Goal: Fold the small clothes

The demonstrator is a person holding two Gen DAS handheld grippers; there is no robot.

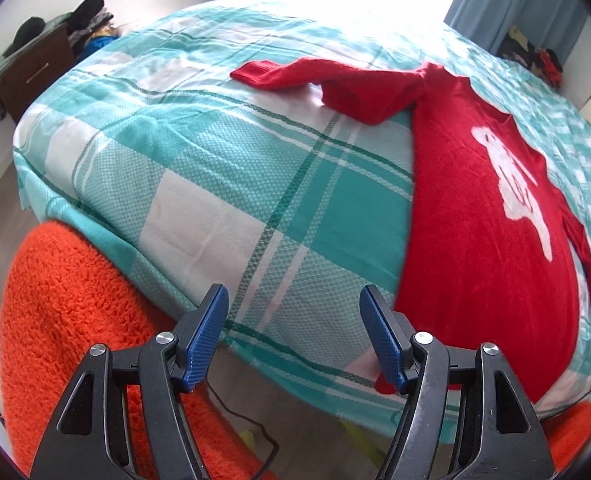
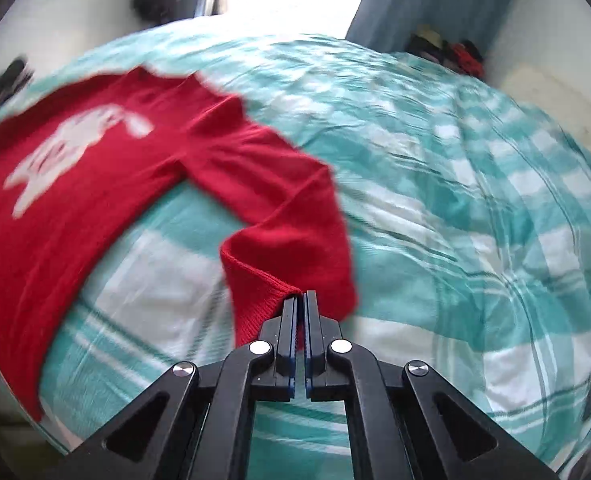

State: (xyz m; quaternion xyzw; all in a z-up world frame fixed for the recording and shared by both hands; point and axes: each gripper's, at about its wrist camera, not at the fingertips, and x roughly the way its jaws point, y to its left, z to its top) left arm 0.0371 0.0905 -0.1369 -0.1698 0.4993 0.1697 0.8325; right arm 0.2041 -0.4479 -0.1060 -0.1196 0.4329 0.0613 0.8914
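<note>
Knitted red sweater [image 2: 95, 184], ribbed cuff [image 2: 263, 300] pinched, checked woven bedspread [image 2: 455, 200]

Left tool [image 1: 294, 300] tilts downward, jaws apart and empty; right tool [image 2: 300, 294] clamped shut.

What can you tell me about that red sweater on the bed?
The red sweater looks like soft knit, with a white figure on its chest and ribbed cuffs. It lies spread face up on the teal checked bedcover, its hem near the bed's edge. One sleeve is stretched out sideways across the cover. The cuff of the other sleeve is pinched in the closed right tongs. The open left tongs hold nothing.
</note>
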